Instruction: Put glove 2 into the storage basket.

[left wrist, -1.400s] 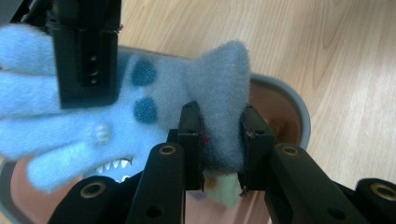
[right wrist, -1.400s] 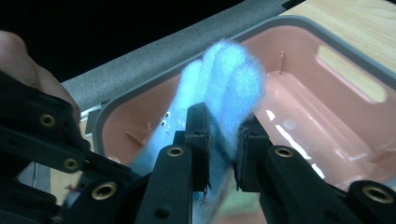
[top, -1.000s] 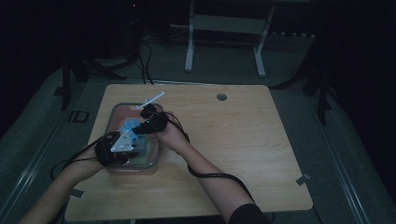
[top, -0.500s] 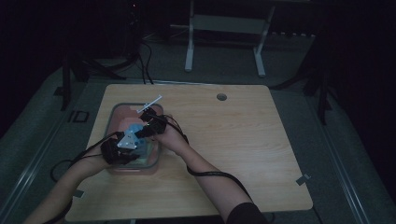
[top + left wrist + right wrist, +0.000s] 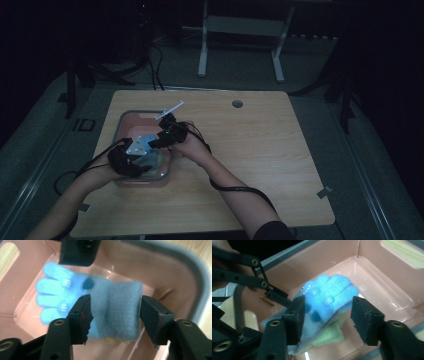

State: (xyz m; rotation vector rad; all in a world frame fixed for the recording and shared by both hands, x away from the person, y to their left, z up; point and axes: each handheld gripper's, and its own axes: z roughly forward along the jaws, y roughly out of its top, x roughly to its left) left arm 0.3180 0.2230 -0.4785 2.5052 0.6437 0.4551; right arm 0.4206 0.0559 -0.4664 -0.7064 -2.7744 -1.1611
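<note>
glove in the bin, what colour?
Light blue glove with a grey-blue cuff and dark blue spots; clearest in the left gripper view.

Glove [image 5: 100, 302] lies in tub [image 5: 131, 119] at table's [image 5: 260, 150] left.

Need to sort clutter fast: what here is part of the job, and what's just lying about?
In the job:
blue glove
pink bin
left gripper, jaws open around the glove cuff
right gripper, open at the glove fingers

Lying about:
green cloth under the glove
table
</note>
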